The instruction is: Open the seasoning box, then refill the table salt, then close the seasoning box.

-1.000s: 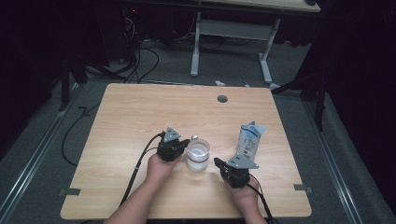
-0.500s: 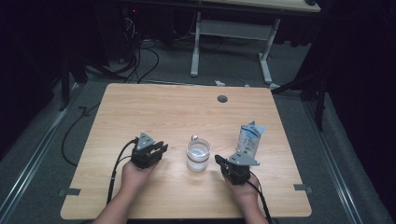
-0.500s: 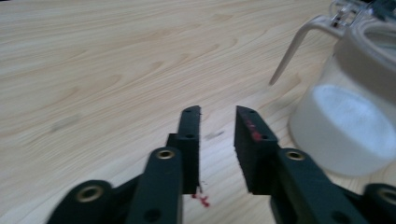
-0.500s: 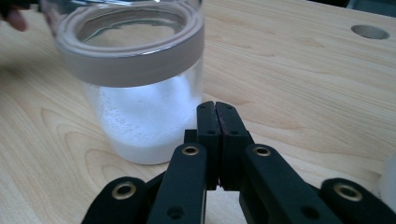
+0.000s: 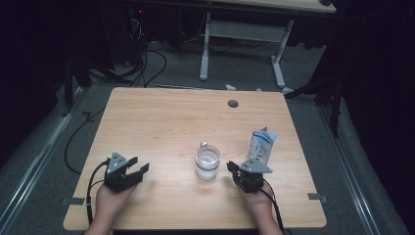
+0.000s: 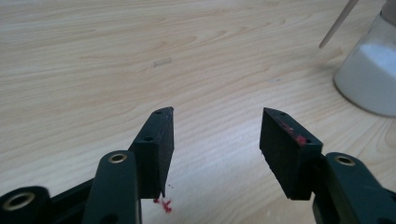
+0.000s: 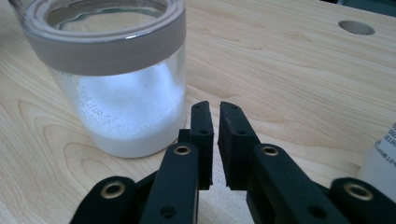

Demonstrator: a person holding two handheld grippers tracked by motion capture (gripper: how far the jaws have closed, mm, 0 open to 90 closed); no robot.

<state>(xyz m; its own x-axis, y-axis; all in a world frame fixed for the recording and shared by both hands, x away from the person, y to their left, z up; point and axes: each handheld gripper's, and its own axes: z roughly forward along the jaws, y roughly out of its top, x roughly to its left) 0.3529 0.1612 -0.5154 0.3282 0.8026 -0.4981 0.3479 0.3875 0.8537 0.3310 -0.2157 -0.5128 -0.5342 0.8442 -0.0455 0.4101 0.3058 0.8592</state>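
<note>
Dim room, dark floor with cables, pale wooden table [image 5: 161, 122] under the high view. Near the table's front middle, a clear glass jar [image 5: 207, 163] standing upright, white powder in its lower part, a thin stick leaning out of its mouth. Seen large in the right gripper view, with a greyish band round the rim and the powder heaped against the glass. At the far right edge of the left gripper view too, the stick slanting above it.

Just to the right of the jar, the right gripper [image 5: 235, 172], resting low over the table, jaws almost pressed together with only a narrow slit between the pads, nothing in that slit; have just been opening a little. Close beside the jar, not touching it. Behind this gripper, a white and blue pouch [image 5: 261, 145] standing upright, top crumpled.

Well apart to the left of the jar, the left gripper [image 5: 138, 166], jaws spread wide and bare wood between the pads; have just been opening. Red smears on one pad and red specks on the wood beneath
</note>
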